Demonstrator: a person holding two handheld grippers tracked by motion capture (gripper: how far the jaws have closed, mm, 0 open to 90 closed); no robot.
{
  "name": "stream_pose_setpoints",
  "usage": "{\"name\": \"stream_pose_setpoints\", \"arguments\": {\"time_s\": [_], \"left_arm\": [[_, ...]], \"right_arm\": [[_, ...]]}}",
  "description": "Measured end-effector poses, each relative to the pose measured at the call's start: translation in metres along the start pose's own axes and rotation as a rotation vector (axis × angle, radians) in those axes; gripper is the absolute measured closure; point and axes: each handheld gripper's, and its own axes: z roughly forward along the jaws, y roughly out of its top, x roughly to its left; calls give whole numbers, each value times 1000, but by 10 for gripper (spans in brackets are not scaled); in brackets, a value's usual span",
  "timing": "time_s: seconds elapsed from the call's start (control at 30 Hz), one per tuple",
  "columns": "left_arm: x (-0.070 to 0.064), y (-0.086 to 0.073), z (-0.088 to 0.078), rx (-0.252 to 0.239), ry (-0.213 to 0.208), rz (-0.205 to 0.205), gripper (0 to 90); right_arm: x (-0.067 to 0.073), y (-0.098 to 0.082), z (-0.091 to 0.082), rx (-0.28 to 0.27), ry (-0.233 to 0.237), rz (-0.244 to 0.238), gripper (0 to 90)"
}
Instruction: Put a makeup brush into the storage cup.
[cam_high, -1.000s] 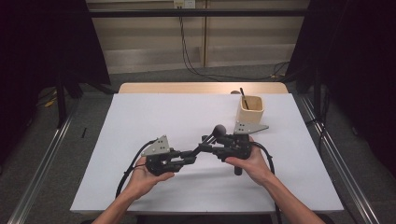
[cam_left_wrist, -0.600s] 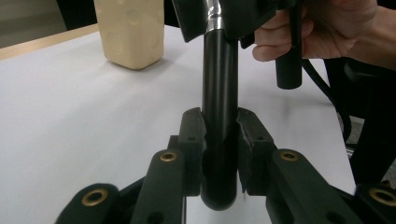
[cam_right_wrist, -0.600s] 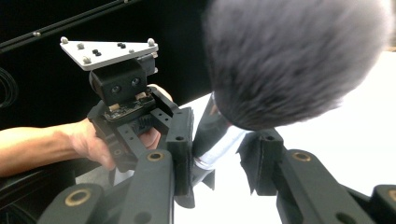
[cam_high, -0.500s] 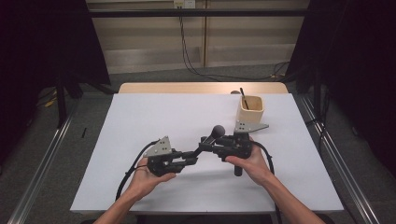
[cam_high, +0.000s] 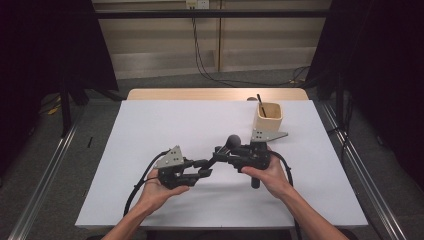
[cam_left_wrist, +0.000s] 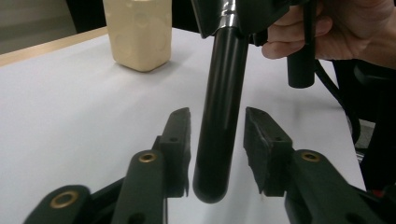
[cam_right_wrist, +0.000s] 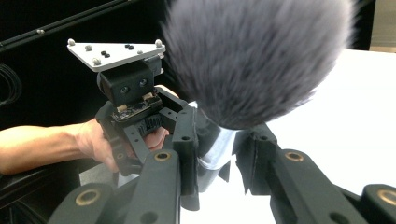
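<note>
Brush passing between our two grippers

Our right gripper (cam_right_wrist: 219, 158) clamps the makeup brush (cam_right_wrist: 252, 60) at its ferrule; our left gripper (cam_left_wrist: 217, 140) jaws, just opening, stand apart beside its handle.

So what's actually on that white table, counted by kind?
Makeup brush, held over the table: 1
Cream holder cup: 1
Thin dark stick in the cup: 1
Hand-held grippers, left and right: 2
Total: 5
</note>
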Motion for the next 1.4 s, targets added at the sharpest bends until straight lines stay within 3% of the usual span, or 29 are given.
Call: {"name": "stream_pose_setpoints", "arguments": {"time_s": [0.27,0.5,0.67,0.73,0.8,0.97,1.1,1.4], "left_arm": [[0,-1,-5,-2,36,-17,451],[-1,0,-14,-26,105,-32,256],[-2,-1,-24,-14,153,-44,155],[-2,-2,-28,3,172,-67,98],[-1,-3,-33,12,188,-89,82],[0,-6,-47,1,225,-84,44],[5,-6,-57,-21,255,-102,17],[2,-11,-75,-29,301,-80,19]], "right_arm": [[-2,1,-5,6,-24,-4,711],[-4,2,-9,16,-60,-18,711],[-3,3,-13,27,-72,-19,711],[-3,3,-15,31,-74,-23,711],[-4,3,-17,40,-80,-18,711],[-5,3,-21,51,-97,-19,711],[-6,3,-24,55,-108,-17,711],[-7,5,-34,64,-136,-19,712]]}}
